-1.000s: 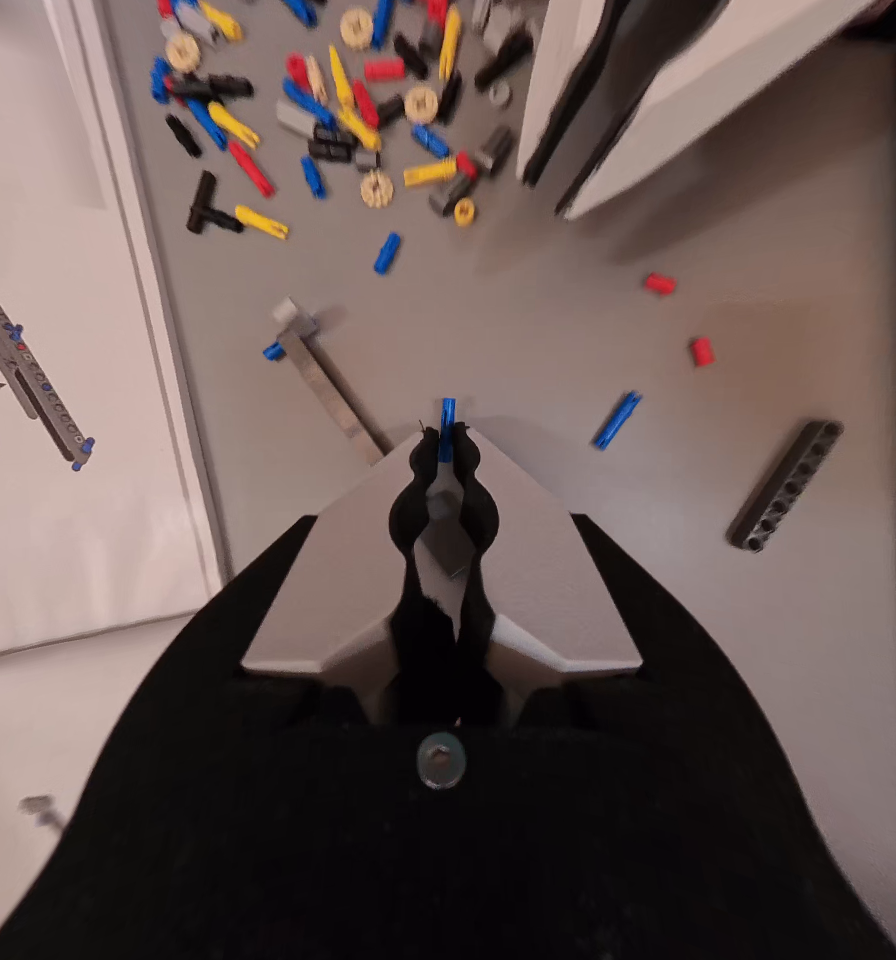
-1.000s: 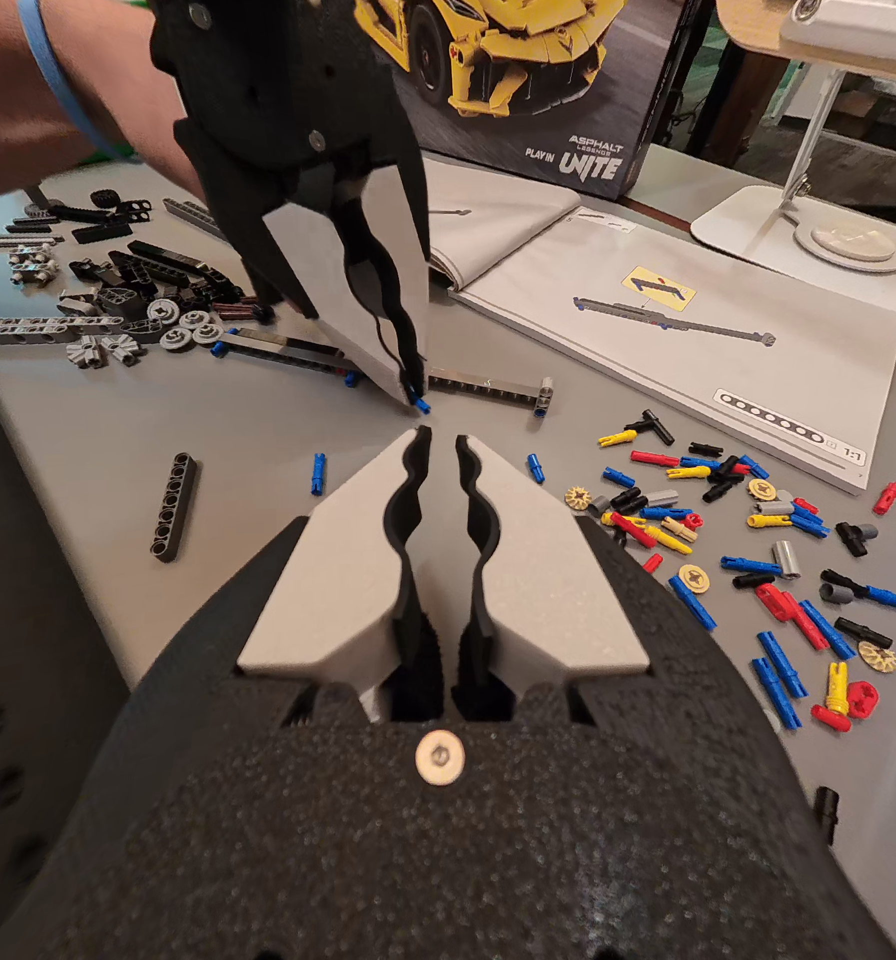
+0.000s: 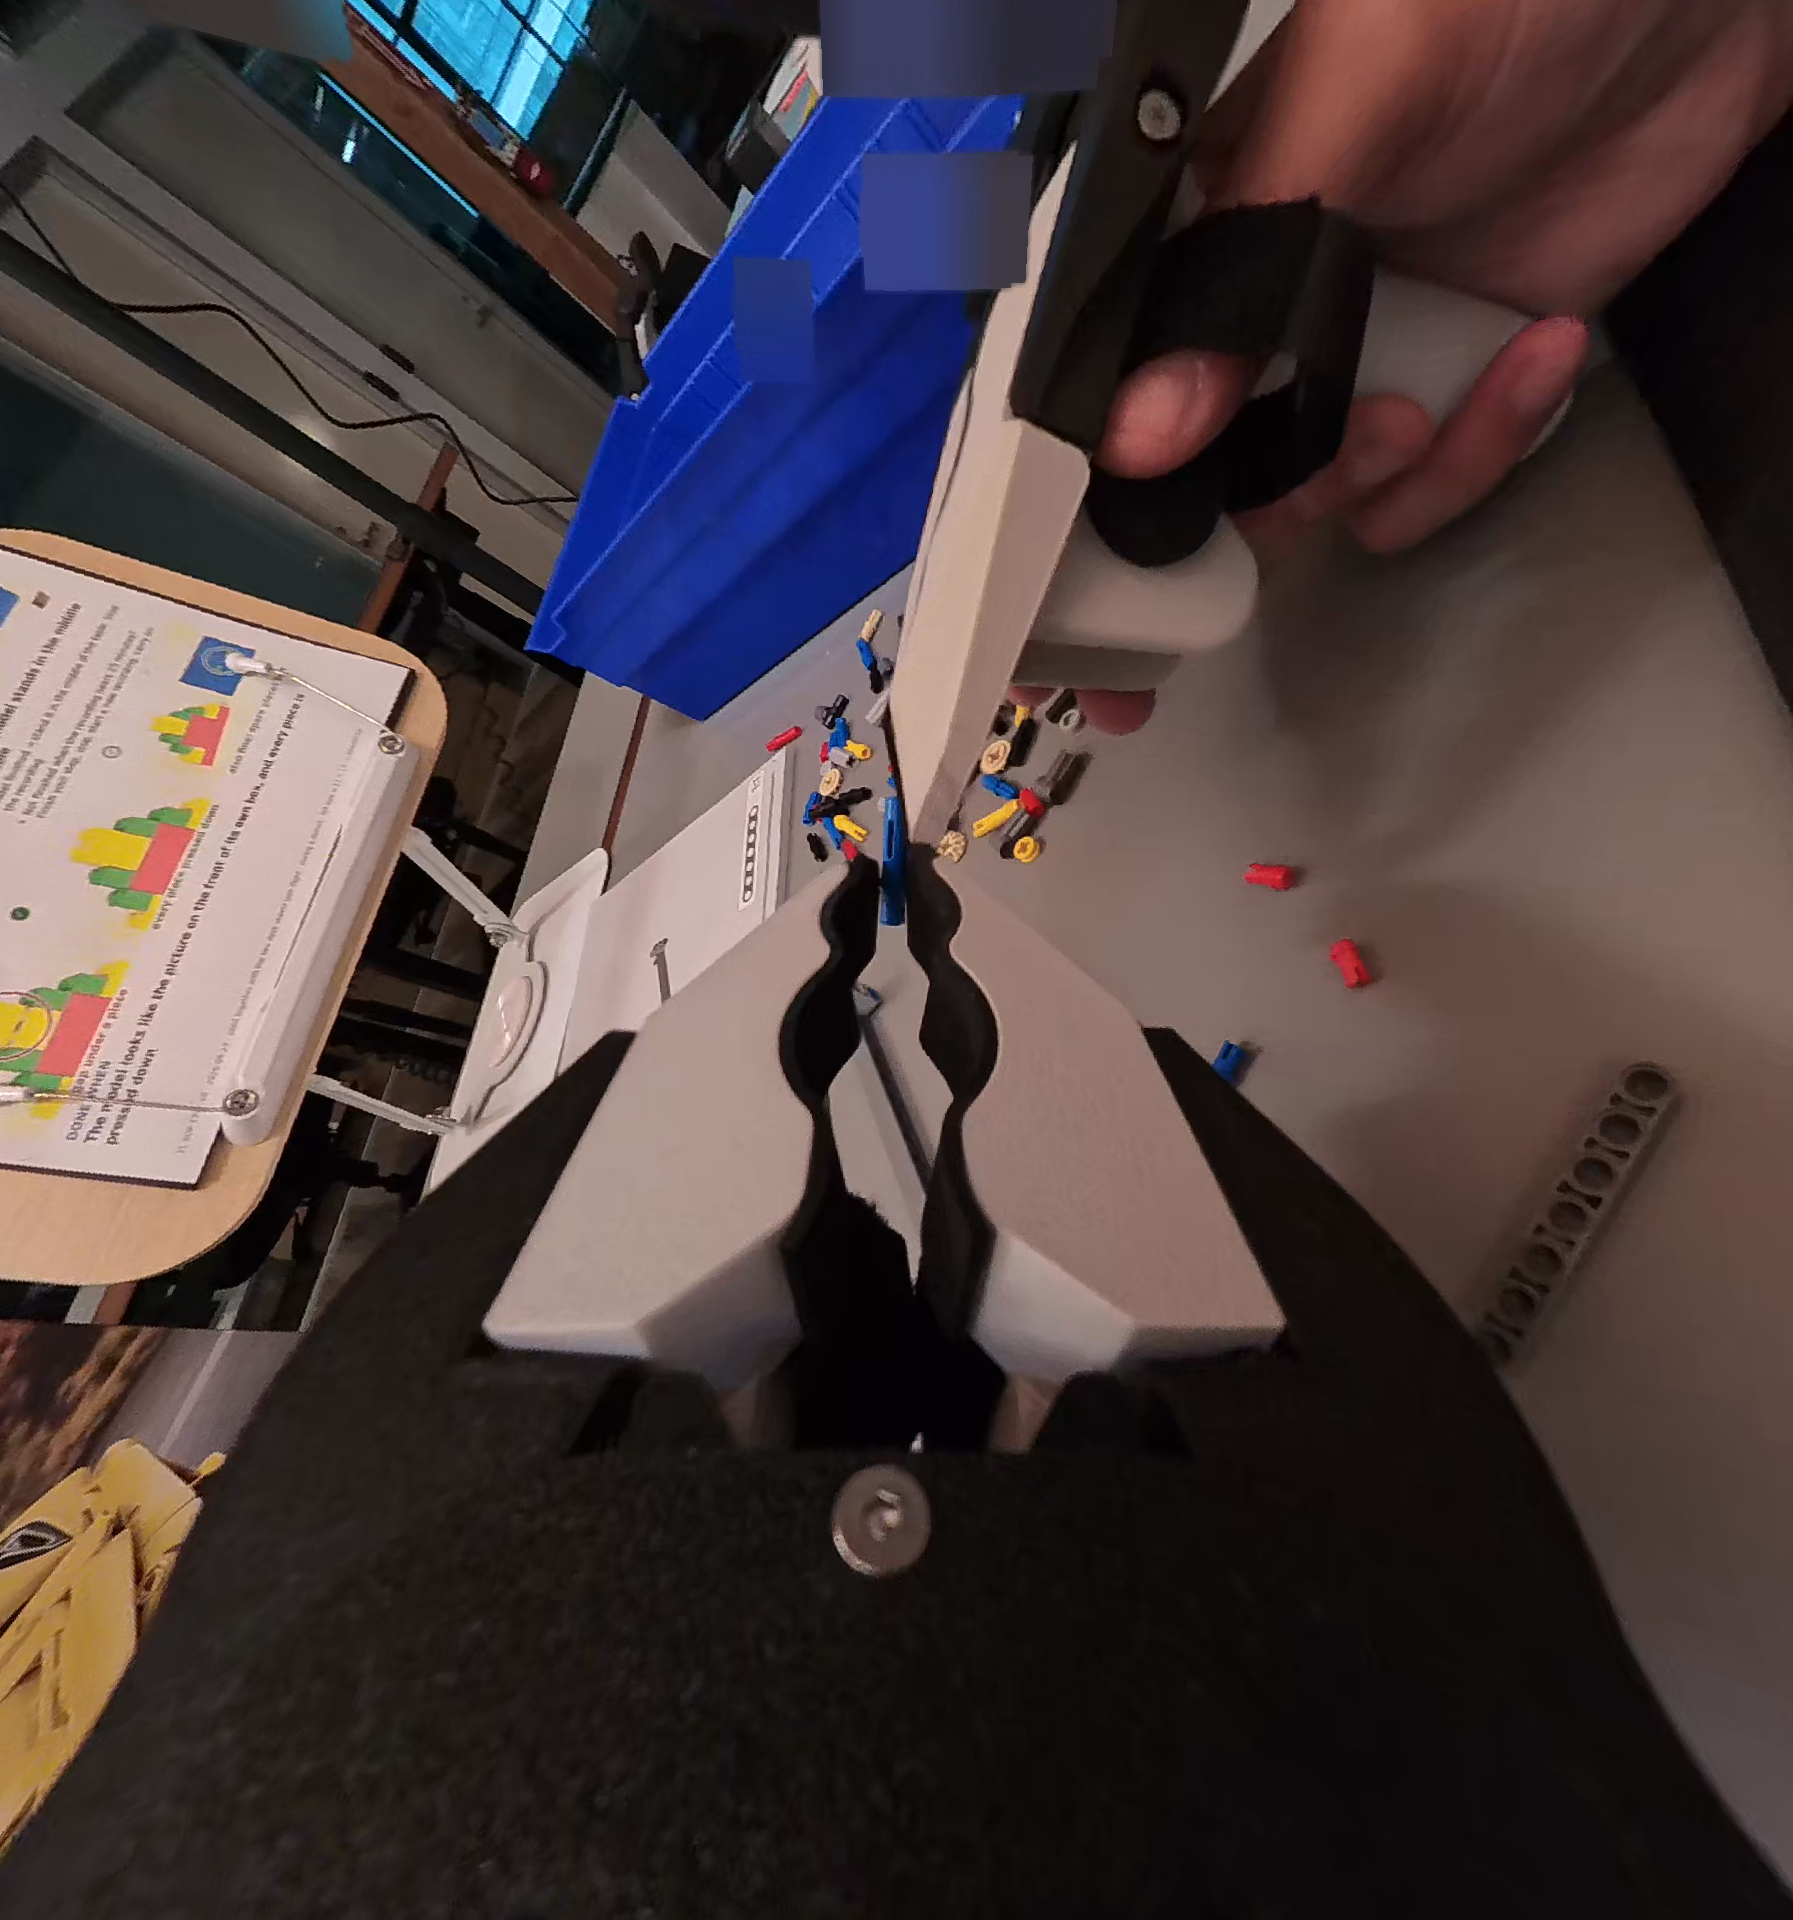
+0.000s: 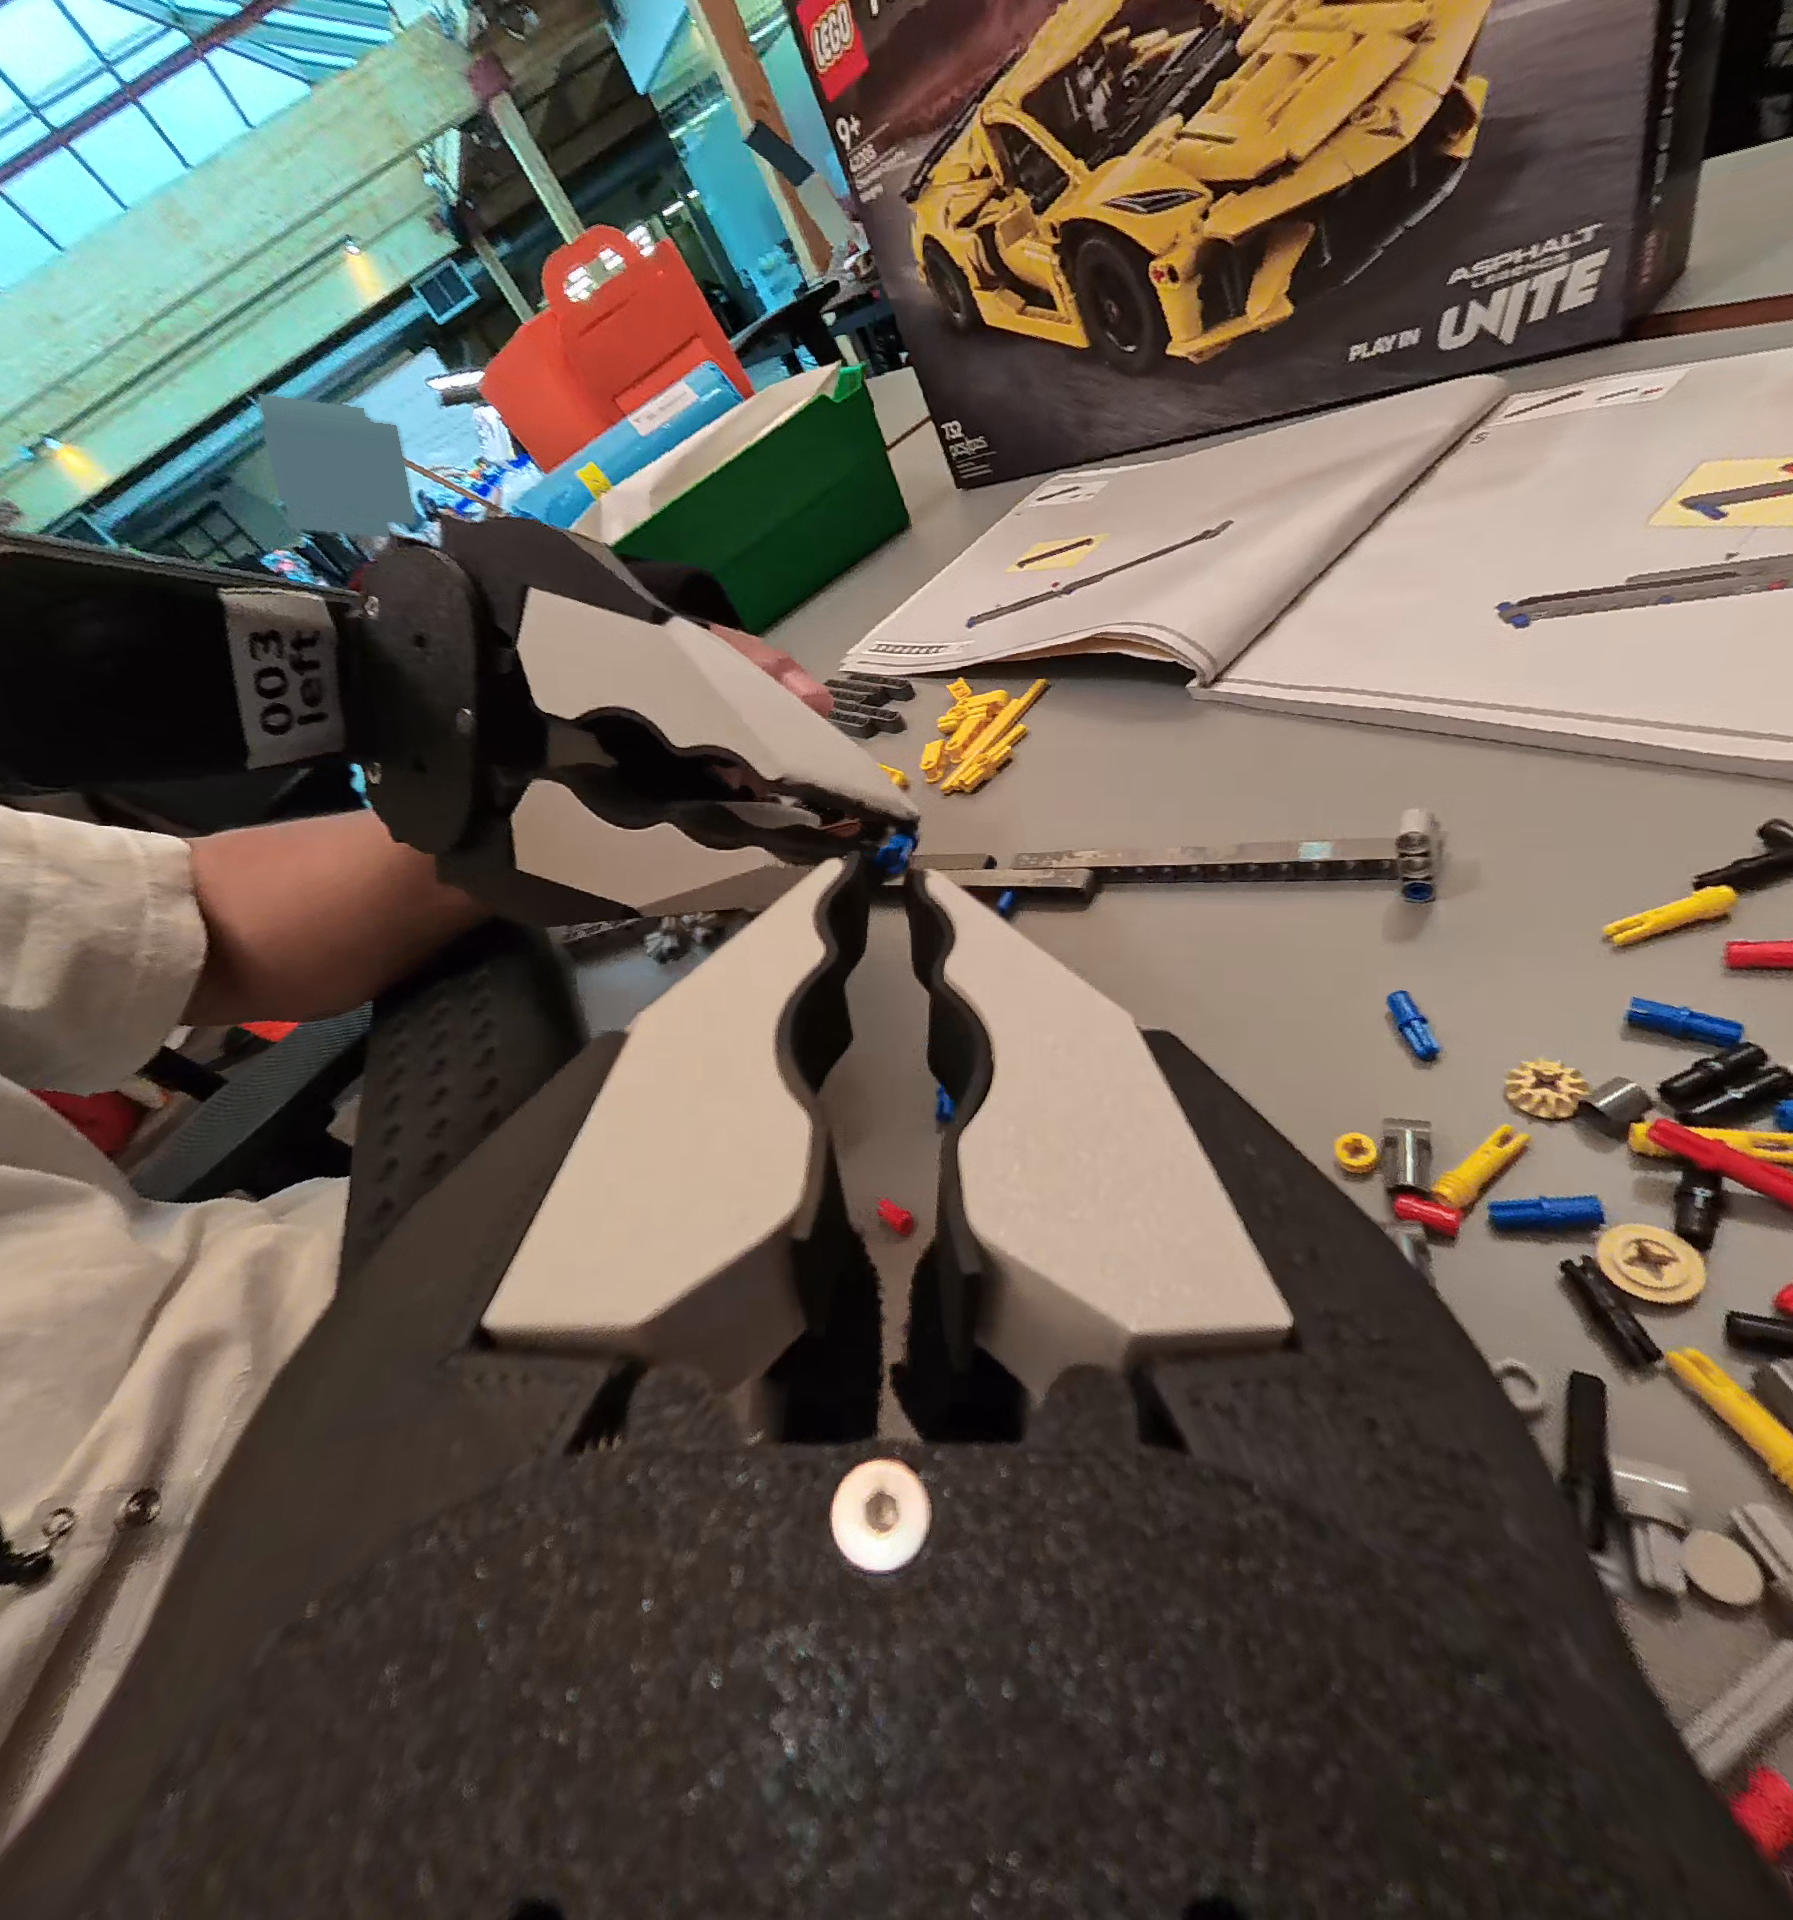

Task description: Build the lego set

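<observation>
- Two grippers meet tip to tip above the grey table (image 4: 1235, 997), right over the long grey beam (image 4: 1214, 860).
- Left gripper (image 3: 890, 896) is clamped on a blue pin (image 3: 892, 871), which sticks out past the tips.
- Right gripper (image 4: 884, 885) has its jaws slightly apart, tips right at that pin (image 4: 894, 847), can't tell if it's touching.
- Loose coloured pins (image 4: 1702, 1153) lie scattered to the right, with the open manual (image 4: 1443, 582) behind.

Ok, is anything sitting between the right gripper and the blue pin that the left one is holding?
Nothing visible. The left gripper pinches the blue pin in the air, and the right gripper has its open tips right at it. The long grey beam lies on the table beyond, out of the way.
</observation>
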### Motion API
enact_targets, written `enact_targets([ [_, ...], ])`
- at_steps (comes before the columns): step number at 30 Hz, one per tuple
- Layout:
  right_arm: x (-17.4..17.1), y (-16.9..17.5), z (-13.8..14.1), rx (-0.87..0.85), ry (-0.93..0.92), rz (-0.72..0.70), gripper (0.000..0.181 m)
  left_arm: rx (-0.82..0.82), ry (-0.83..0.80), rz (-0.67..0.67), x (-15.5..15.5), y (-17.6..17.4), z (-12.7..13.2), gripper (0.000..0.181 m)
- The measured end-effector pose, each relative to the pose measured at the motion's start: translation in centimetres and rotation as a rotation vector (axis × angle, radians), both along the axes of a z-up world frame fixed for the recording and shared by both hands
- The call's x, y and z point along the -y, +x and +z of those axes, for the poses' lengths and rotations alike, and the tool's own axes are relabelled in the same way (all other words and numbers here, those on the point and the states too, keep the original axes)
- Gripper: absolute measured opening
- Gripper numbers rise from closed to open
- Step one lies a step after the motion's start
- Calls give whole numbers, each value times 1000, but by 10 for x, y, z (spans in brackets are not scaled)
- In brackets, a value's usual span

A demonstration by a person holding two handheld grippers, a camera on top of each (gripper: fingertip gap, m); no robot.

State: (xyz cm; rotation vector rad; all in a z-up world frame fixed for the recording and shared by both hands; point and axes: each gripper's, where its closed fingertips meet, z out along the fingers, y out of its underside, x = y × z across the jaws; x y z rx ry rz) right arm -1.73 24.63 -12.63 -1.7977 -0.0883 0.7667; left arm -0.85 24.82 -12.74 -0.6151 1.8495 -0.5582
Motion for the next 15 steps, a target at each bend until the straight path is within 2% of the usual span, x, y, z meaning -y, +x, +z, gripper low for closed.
enact_targets([
  [5,1,-1,8,-66,22,18,8,1,2,4,-1,0,0,3],
  [12,-1,-1,1,-66,-12,16,5,5,64,12,1,0,-2,3],
  [15,0,1,2,-61,-4,10,4,1,32,6,3,-1,-1,3],
])
